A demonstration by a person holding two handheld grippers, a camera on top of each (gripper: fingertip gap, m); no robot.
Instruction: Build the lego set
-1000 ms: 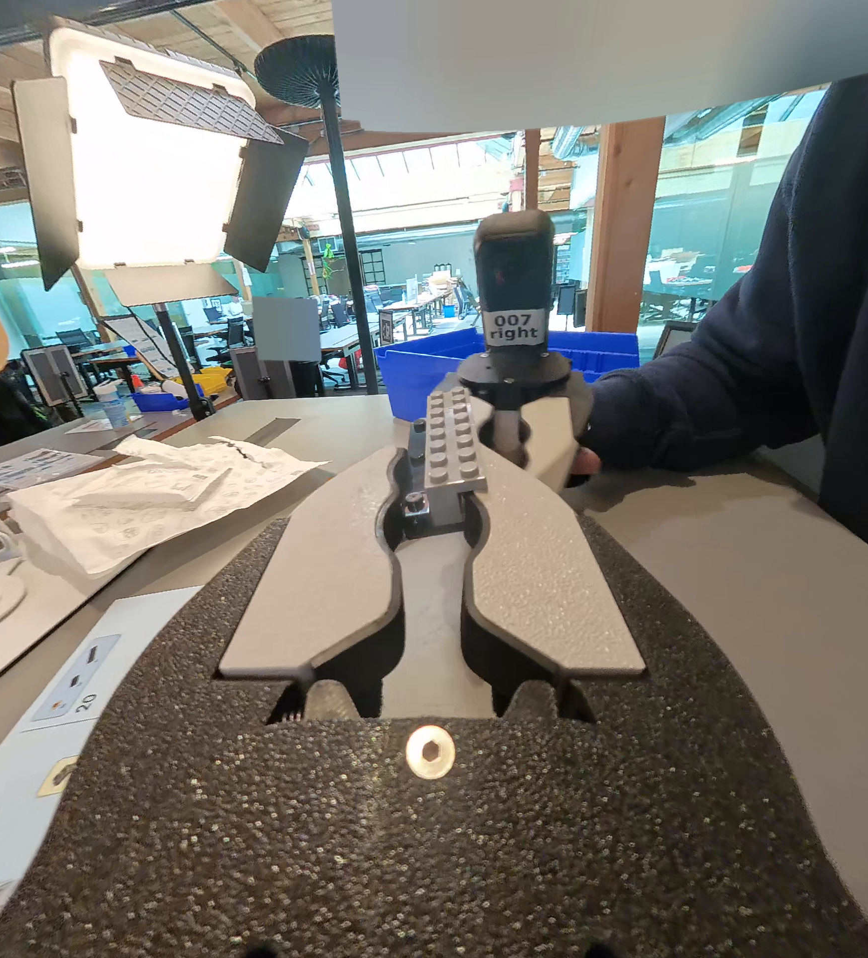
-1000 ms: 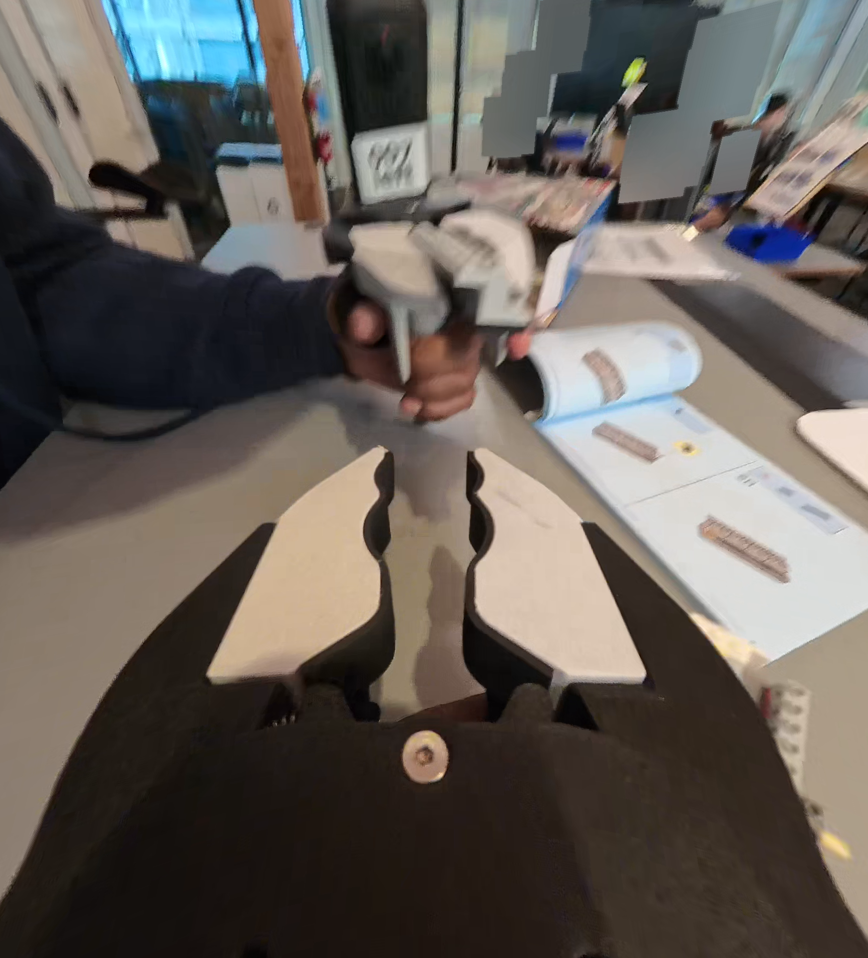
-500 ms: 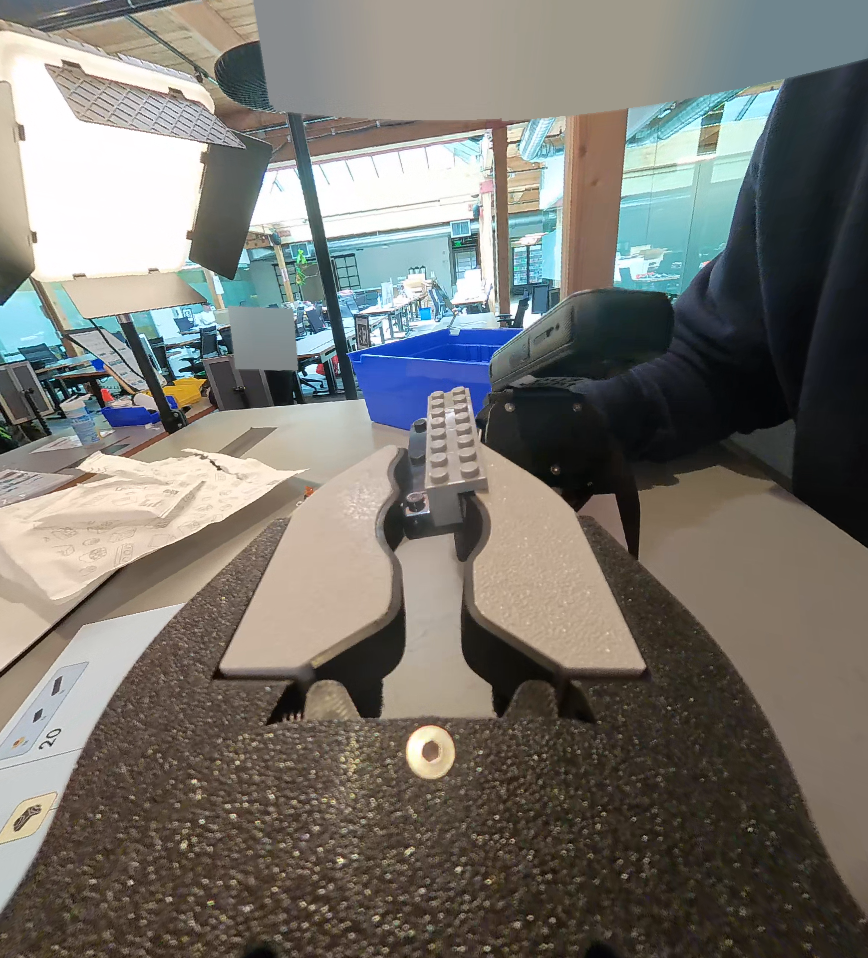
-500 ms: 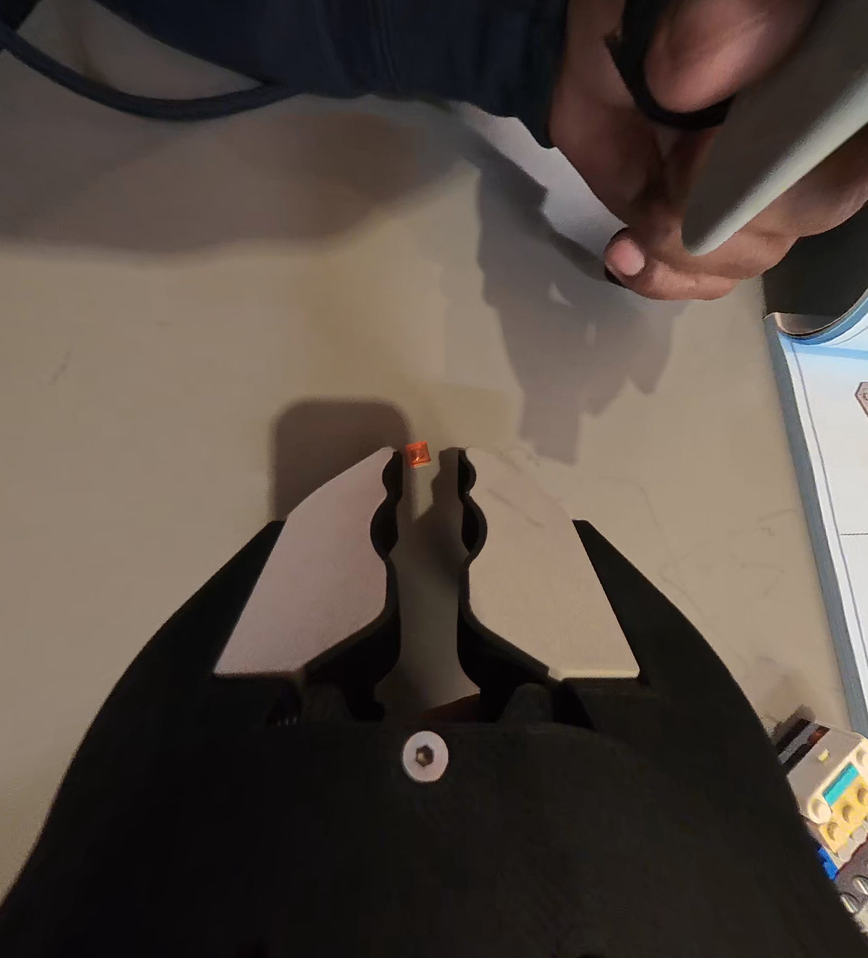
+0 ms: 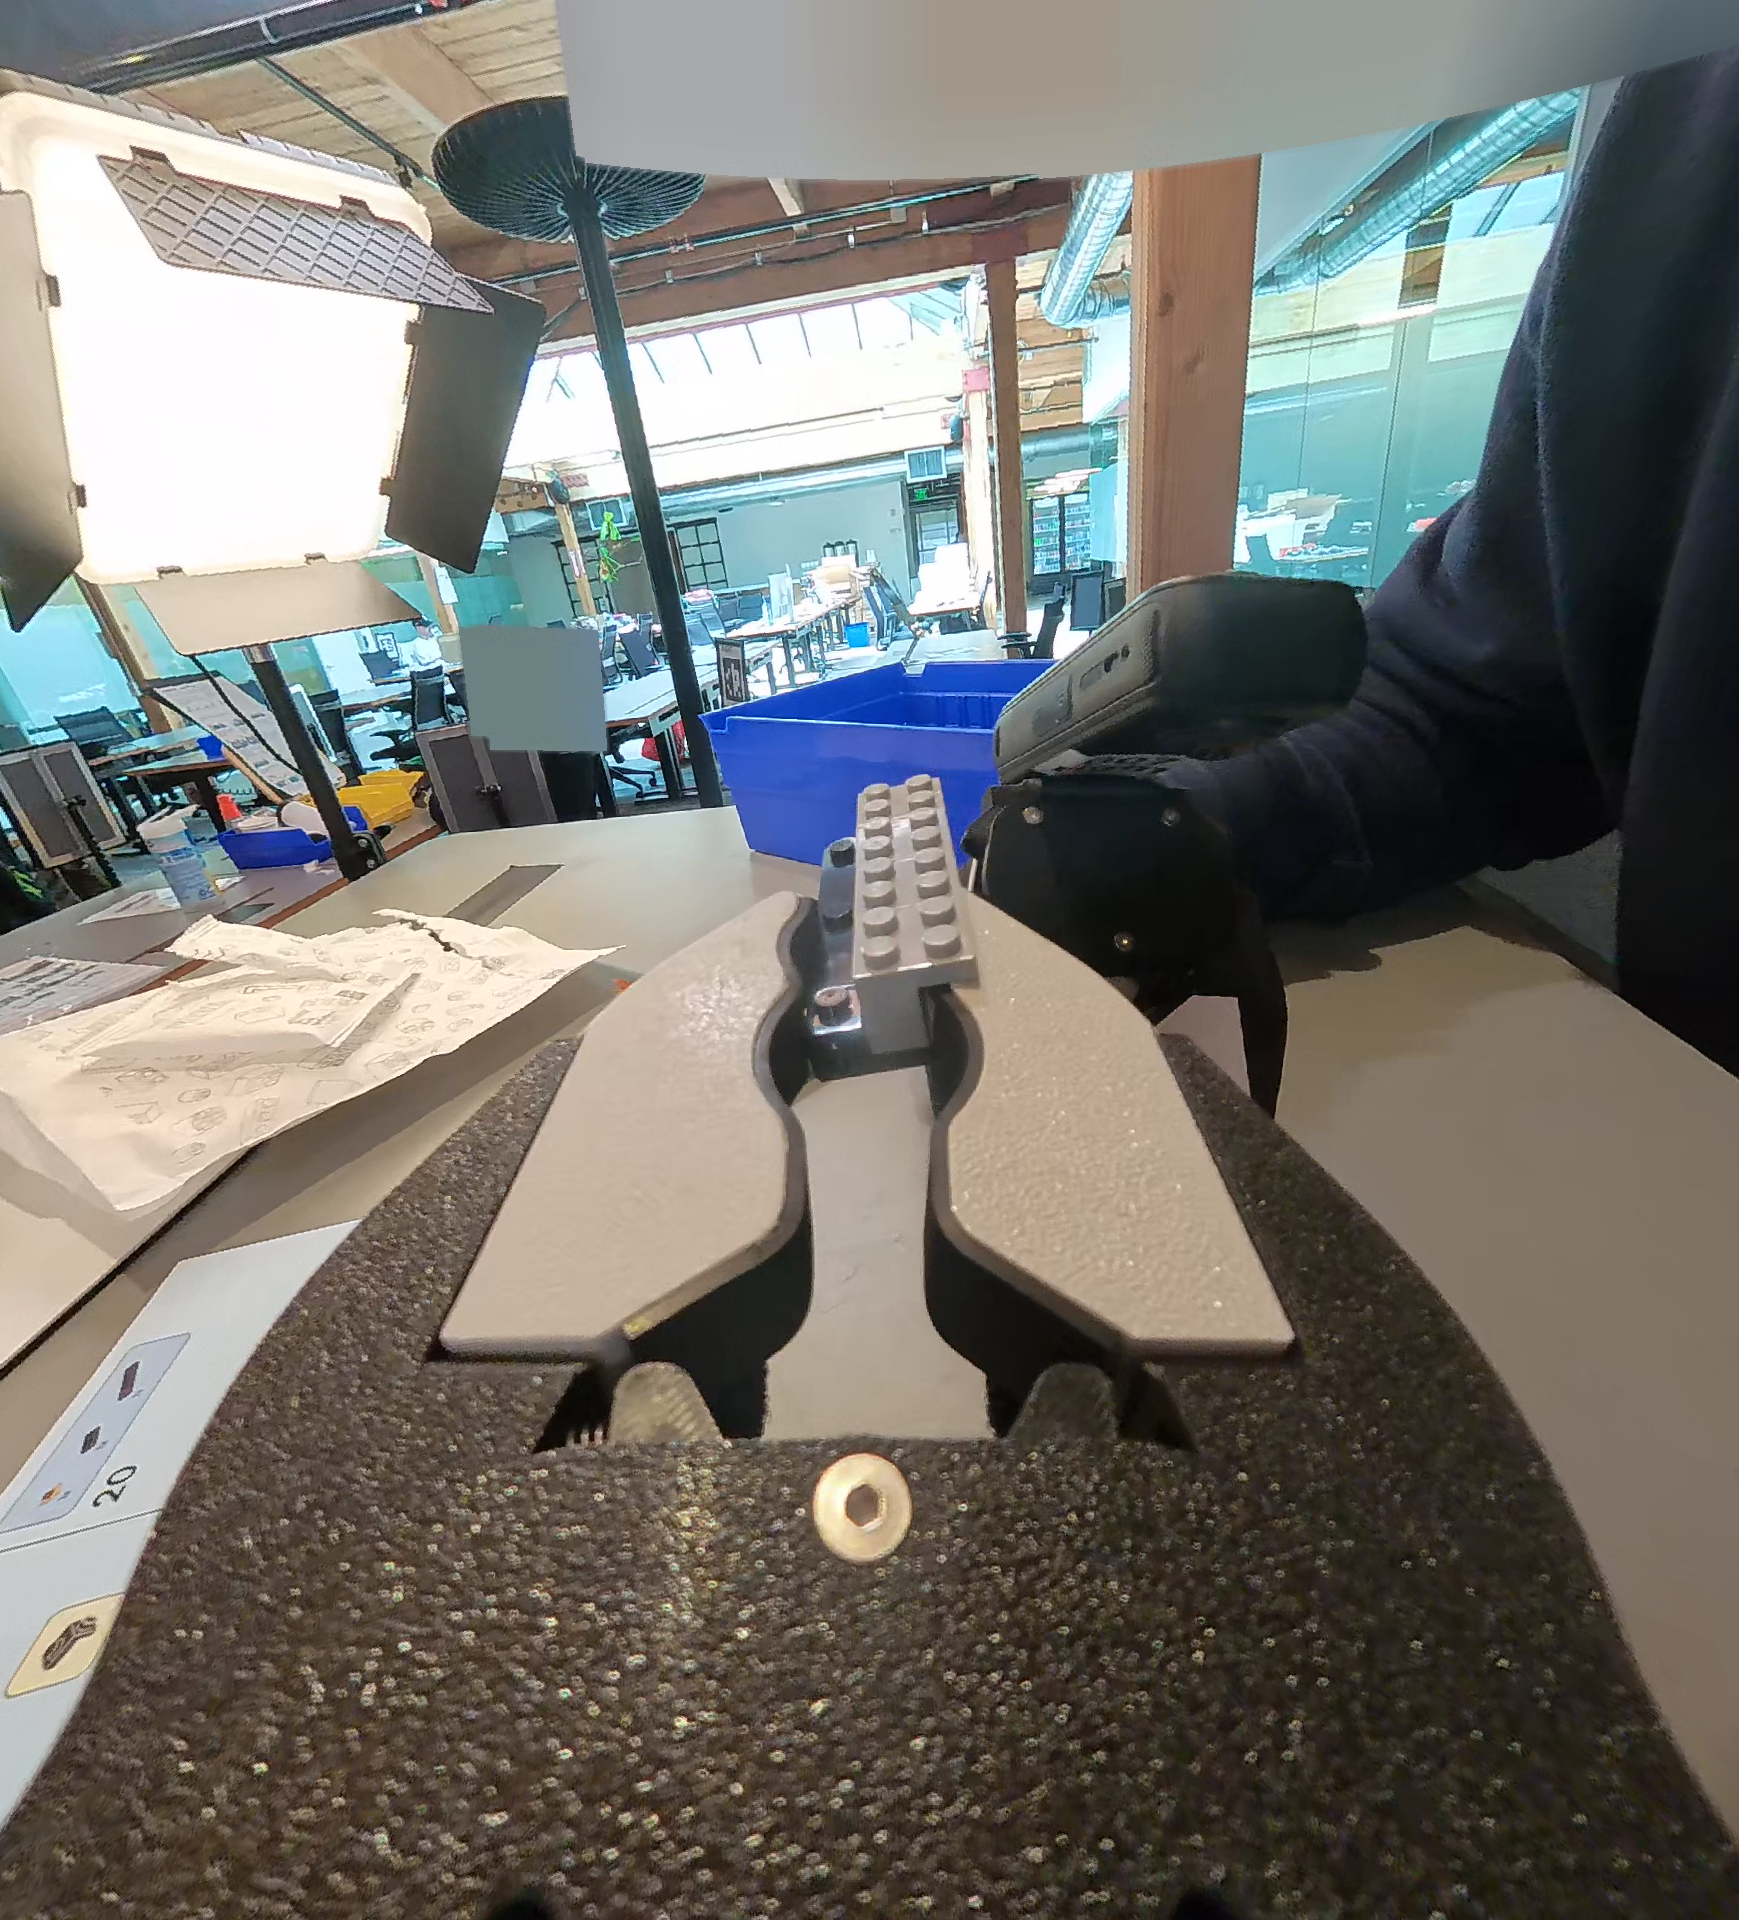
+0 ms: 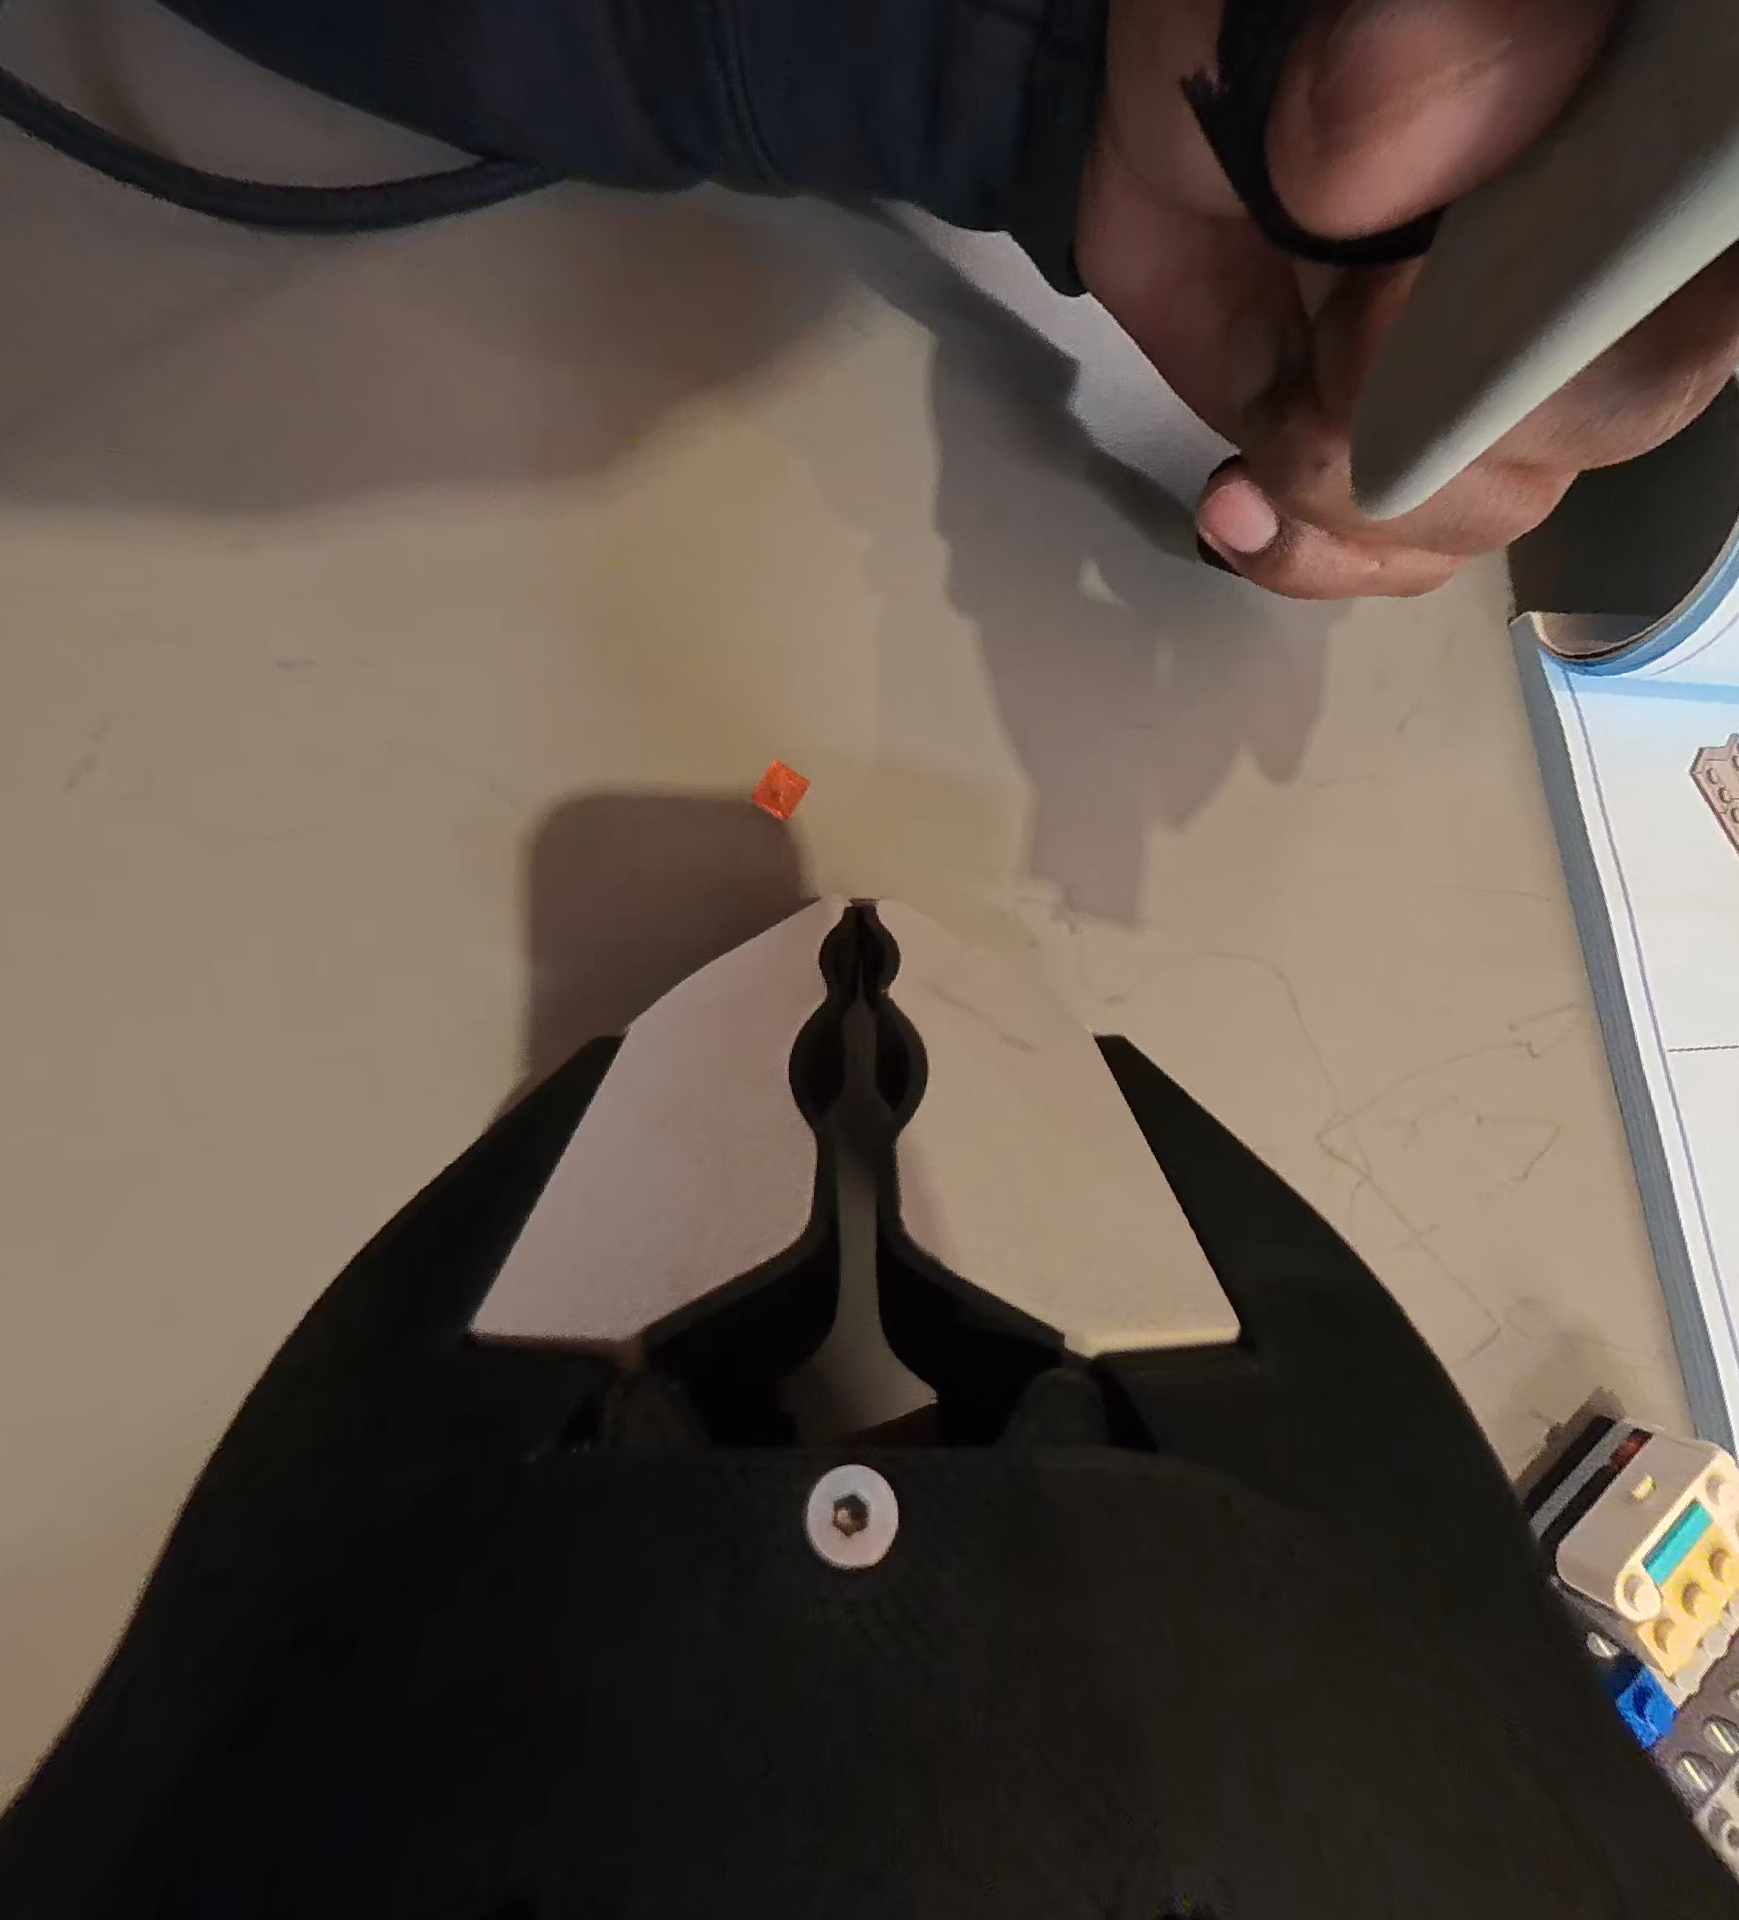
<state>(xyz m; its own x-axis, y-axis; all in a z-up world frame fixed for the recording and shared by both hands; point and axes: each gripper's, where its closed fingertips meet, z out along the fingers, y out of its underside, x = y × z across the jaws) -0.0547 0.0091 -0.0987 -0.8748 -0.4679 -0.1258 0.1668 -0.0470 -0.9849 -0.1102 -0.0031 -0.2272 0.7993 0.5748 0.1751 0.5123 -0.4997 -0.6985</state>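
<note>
My left gripper (image 5: pixel 870 940) is shut on a grey lego assembly (image 5: pixel 912 894), a long studded plate with a darker piece under it, held above the table. My right gripper (image 6: pixel 857 909) points down at the beige table (image 6: pixel 325 831). Its jaws are fully shut with nothing between them. A tiny orange lego piece (image 6: pixel 780 789) lies loose on the table just beyond and left of its tips, not touching them. The hand holding the left gripper (image 6: pixel 1364 416) shows at the top right of the right wrist view.
An open instruction booklet (image 6: pixel 1727 935) lies at the right, and also shows in the left wrist view (image 5: pixel 65 1455). A partly built lego model (image 6: pixel 1696 1621) sits at the lower right. A blue bin (image 5: pixel 844 748), a torn paper bag (image 5: pixel 221 1018) and a light panel (image 5: pixel 210 364) stand farther off. The grippers' ends are close to 15 cm from one another. The left tips stand about 15 cm off the partly built lego model (image 6: pixel 1696 1621).
My right gripper tipped down to the table and its jaws closed. The orange piece stood at its open tips half a second ago; the pads came together on air and it lies outside them. The left grasp is unchanged.
</note>
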